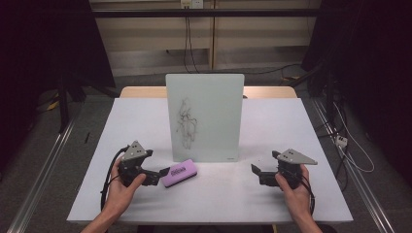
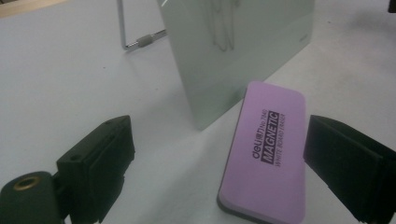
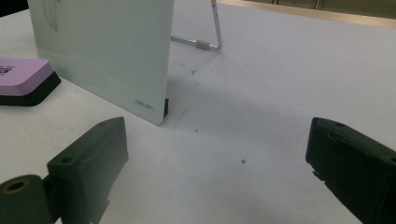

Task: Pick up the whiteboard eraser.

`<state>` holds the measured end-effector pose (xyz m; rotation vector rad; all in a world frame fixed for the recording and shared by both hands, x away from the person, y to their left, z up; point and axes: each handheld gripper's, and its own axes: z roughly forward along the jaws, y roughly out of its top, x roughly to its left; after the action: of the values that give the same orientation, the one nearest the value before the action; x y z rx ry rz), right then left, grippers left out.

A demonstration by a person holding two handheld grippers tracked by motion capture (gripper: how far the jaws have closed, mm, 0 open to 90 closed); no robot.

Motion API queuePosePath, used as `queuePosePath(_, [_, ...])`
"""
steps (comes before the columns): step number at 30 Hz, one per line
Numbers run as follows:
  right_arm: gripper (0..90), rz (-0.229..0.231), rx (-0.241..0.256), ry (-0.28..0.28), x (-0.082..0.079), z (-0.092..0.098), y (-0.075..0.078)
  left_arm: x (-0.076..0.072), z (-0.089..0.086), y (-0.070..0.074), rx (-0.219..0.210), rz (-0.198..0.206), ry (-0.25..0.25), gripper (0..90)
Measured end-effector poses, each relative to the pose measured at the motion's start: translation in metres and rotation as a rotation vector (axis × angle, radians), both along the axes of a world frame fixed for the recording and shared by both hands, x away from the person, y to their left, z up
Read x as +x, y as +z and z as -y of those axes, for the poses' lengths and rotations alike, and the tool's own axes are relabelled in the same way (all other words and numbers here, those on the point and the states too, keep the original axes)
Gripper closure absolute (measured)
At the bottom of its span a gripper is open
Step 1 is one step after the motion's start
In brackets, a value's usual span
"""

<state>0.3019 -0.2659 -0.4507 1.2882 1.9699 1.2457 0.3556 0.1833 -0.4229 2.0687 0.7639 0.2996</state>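
I see the left gripper at the lower left of the high view, held in the person's left hand low over the white counter. Its fingers are spread wide. In the left gripper view the purple eraser lies flat on the counter between them, nearer the right-hand finger and, as far as I can judge, touching neither. Its printed top reads "MAGNETIC WHITE BOARD ERASER". In the high view the eraser sits just left of centre, directly in front of the upright whiteboard, and its far end lies very close to the board's lower edge; I cannot tell whether they touch.

The whiteboard stands near the middle of the counter, propped from behind by a metal wire stand. Dark scribbled marks show on the left half of its face.

The right gripper is at the lower right of the high view, in the person's right hand, well apart from the eraser. Its fingers are also spread, with bare counter between them. In the right gripper view the board's lower corner stands just ahead of the left-hand finger, and the eraser shows at the left edge of that frame.
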Motion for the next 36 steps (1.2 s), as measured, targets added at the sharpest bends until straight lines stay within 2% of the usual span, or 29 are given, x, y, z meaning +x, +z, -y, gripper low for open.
queuePosePath(1, [5.6,-0.001,0.001,0.0,0.0,0.0,0.0,0.001,0.004,0.001,0.021,-0.01,-0.021,7.1])
queuePosePath(2, [5.6,-0.002,0.001,0.0,0.0,0.001,0.0,0.001,0.004,0.001,0.021,-0.01,-0.021,7.2])
queuePosePath(4, [5.6,-0.003,0.001,0.001,0.0,0.001,0.0,0.003,0.012,0.002,0.036,-0.017,-0.064,7.1])
queuePosePath(5, [5.6,-0.002,0.002,0.001,0.0,0.001,0.0,0.003,0.012,0.002,0.036,-0.017,-0.064,7.0])
queuePosePath(6, [5.6,-0.002,0.003,0.002,0.0,0.0,0.0,0.004,0.016,0.004,0.066,-0.023,-0.089,7.1])
queuePosePath(8, [5.6,-0.003,0.002,0.003,-0.001,0.0,0.0,0.006,0.021,0.006,0.088,-0.025,-0.112,6.9])
queuePosePath(12, [5.6,-0.001,0.002,0.003,0.0,0.0,0.0,0.009,0.029,0.009,0.11,-0.034,-0.129,7.4])
queuePosePath(16, [5.8,-0.003,-0.001,0.011,0.0,-0.001,0.0,0.014,0.041,0.011,0.136,-0.048,-0.17,8.0])
queuePosePath(17, [5.9,-0.004,-0.002,0.012,0.0,0.0,0.0,0.017,0.046,0.011,0.159,-0.061,-0.175,8.5])
queuePosePath(19, [6.0,-0.007,0.001,0.013,0.001,-0.001,0.0,0.018,0.05,0.01,0.172,-0.069,-0.182,9.2])
queuePosePath(20, [6.1,-0.006,0.0,0.01,0.001,-0.001,-0.001,0.02,0.057,0.01,0.197,-0.075,-0.198,10.6])
queuePosePath(21, [6.1,-0.007,0.001,0.011,0.001,-0.001,-0.001,0.02,0.057,0.01,0.197,-0.075,-0.198,10.8])
queuePosePath(23, [6.1,-0.008,-0.002,0.013,0.001,-0.001,-0.001,0.025,0.067,0.01,0.228,-0.09,-0.227,11.9])
queuePosePath(26, [6.1,-0.002,-0.002,0.017,0.0,-0.002,0.0,0.027,0.071,0.01,0.231,-0.106,-0.237,15.7])
queuePosePath(27, [6.1,-0.002,-0.002,0.017,0.0,-0.002,0.0,0.028,0.071,0.01,0.247,-0.11,-0.256,15.7])
queuePosePath(29, [6.1,-0.005,-0.006,0.022,0.0,-0.002,-0.001,0.027,0.073,0.004,0.267,-0.135,-0.255,17.8])
queuePosePath(30, [6.1,-0.008,-0.003,0.022,0.0,-0.003,0.0,0.027,0.073,0.004,0.267,-0.135,-0.255,18.1])
queuePosePath(32, [6.1,-0.007,-0.002,0.024,0.0,-0.003,-0.001,0.025,0.072,0.002,0.291,-0.161,-0.287,21.5])
queuePosePath(36, [6.1,-0.008,-0.002,0.024,0.0,-0.003,-0.001,0.022,0.07,0.0,0.305,-0.177,-0.296,26.4])
